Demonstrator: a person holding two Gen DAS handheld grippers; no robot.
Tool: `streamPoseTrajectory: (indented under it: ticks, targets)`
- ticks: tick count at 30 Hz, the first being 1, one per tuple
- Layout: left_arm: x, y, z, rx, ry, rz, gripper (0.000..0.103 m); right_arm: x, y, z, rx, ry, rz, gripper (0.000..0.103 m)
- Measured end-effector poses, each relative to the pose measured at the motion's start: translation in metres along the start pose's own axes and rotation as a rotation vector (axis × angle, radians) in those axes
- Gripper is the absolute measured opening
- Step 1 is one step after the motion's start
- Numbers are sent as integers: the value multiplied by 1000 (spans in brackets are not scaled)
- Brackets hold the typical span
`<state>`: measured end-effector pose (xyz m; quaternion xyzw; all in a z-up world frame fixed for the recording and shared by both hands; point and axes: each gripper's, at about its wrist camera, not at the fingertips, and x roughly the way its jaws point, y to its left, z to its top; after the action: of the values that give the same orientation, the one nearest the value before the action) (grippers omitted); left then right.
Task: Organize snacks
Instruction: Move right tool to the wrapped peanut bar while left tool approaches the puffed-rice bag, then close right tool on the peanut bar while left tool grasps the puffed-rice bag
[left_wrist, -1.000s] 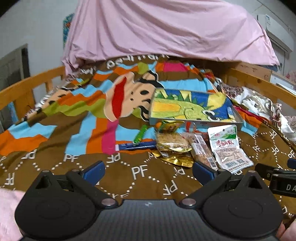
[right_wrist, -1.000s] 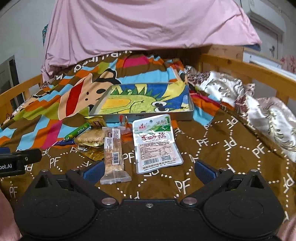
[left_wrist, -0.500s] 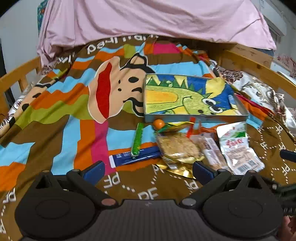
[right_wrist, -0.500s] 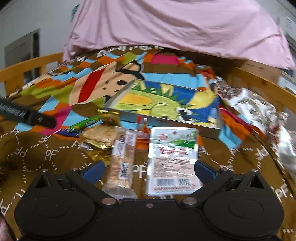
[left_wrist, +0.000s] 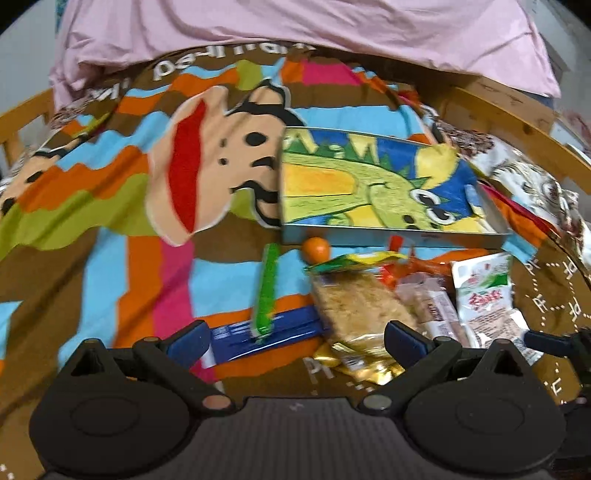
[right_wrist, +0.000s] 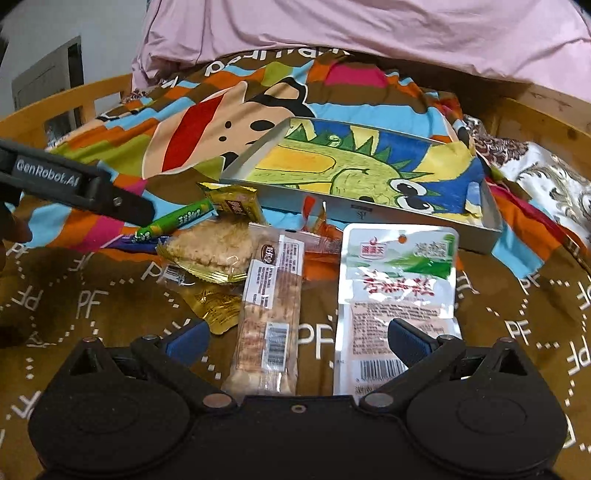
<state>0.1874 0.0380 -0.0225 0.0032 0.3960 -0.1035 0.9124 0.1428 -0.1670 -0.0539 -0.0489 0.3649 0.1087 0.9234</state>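
Bed with patterned blanket (right_wrist: 498, 302), pink sheet (right_wrist: 369, 33) behind. Snacks clustered on blanket just before tray (right_wrist: 491, 225): white pouch (right_wrist: 397, 280) beside clear bar (right_wrist: 273, 295), cracker pack (right_wrist: 210, 254), gold wrapper (right_wrist: 218, 308), yellow packet (right_wrist: 232, 201), green stick (left_wrist: 267, 291) lying over blue bar (left_wrist: 266, 334), orange ball (left_wrist: 316, 249) touching tray wall. Left gripper (left_wrist: 295, 338) spread wide, holding nothing, over blue bar. Right gripper (right_wrist: 297, 339) spread wide, empty, low over clear bar and pouch
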Motion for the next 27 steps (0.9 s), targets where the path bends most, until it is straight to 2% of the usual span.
streamPoseTrajectory:
  ticks: [7, 13, 15, 16, 18, 22, 27]
  targets:
    - [28, -19, 9, 27, -17, -48, 103, 15, 2, 1, 1, 18, 2, 88]
    - [42, -28, 5, 62, 2, -75, 103, 16, 0, -1, 14, 26, 16, 58]
    - [42, -28, 5, 64, 9, -79, 103, 13, 1, 0, 11, 26, 6, 42]
    - [41, -28, 5, 62, 13, -85, 103, 11, 2, 1, 4, 20, -10, 40]
    - [41, -29, 5, 62, 14, -98, 103, 7, 1, 3, -2, 13, -54, 40]
    - [48, -34, 4, 85, 24, -102, 103, 7, 1, 3, -24, 21, -83, 39]
    - [65, -45, 7, 114, 32, -83, 103, 9, 4, 1, -51, 21, -90, 39]
